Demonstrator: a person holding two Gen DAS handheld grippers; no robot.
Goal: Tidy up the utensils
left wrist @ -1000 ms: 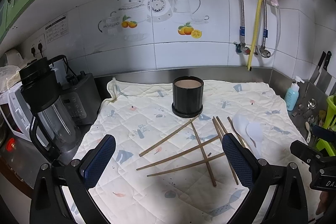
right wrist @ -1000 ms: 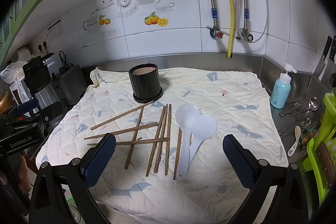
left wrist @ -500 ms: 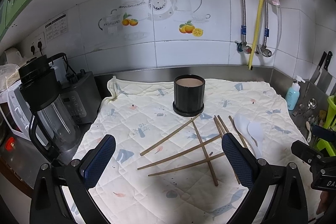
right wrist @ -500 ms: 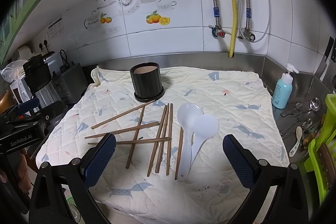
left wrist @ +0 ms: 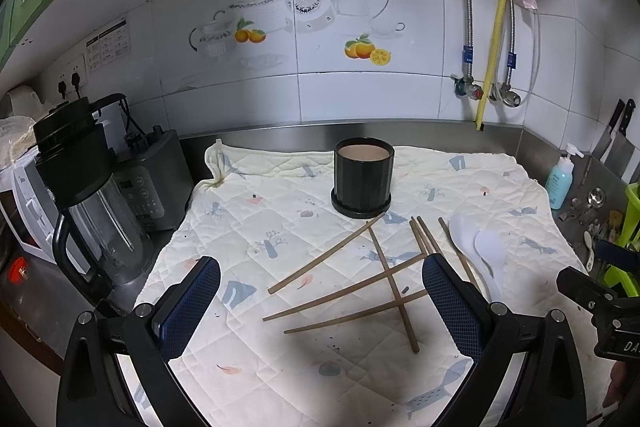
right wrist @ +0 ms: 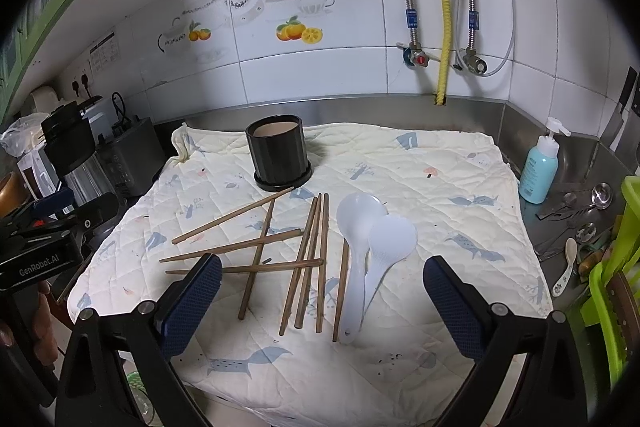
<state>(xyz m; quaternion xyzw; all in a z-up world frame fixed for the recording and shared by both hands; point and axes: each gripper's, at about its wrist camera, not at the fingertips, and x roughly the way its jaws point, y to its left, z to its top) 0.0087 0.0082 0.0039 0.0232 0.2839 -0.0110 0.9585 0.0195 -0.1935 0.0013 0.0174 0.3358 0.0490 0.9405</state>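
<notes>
From the right wrist view all the wooden chopsticks (right wrist: 256, 243) can be counted on the quilted cloth (right wrist: 440, 187): four crossed loosely toward the left edge, three lying nearly parallel in the middle, and one more just beside the two white rice spoons (right wrist: 368, 247), whose bowls overlap. The left wrist view hides part of this, its right finger (left wrist: 448, 299) covering the near ends of the parallel chopsticks and the spoons' handles. That view instead gives a clear look at the blender jug (left wrist: 88, 195) and the grey appliance (left wrist: 148, 179) standing off the cloth's left edge. The right view alone shows the metal spoons (right wrist: 592, 203) and a small ceramic spoon (right wrist: 566, 267) on the steel counter past the cloth's right edge, beside a green rack (right wrist: 616, 267).

Both grippers hang above the near edge of the cloth, pointed toward the tiled wall. The left gripper (left wrist: 320, 303) is spread wide with nothing between its blue pads, above the crossed chopsticks. The right gripper (right wrist: 324, 299) is likewise wide apart and empty, above the parallel chopsticks and the spoon handles. Each sees the other's black body at its frame edge.

The black holder (right wrist: 278, 153) stands upright near the far edge of the cloth, one chopstick tip touching its base. A blue soap bottle (right wrist: 538, 171) sits at the counter's far right corner
</notes>
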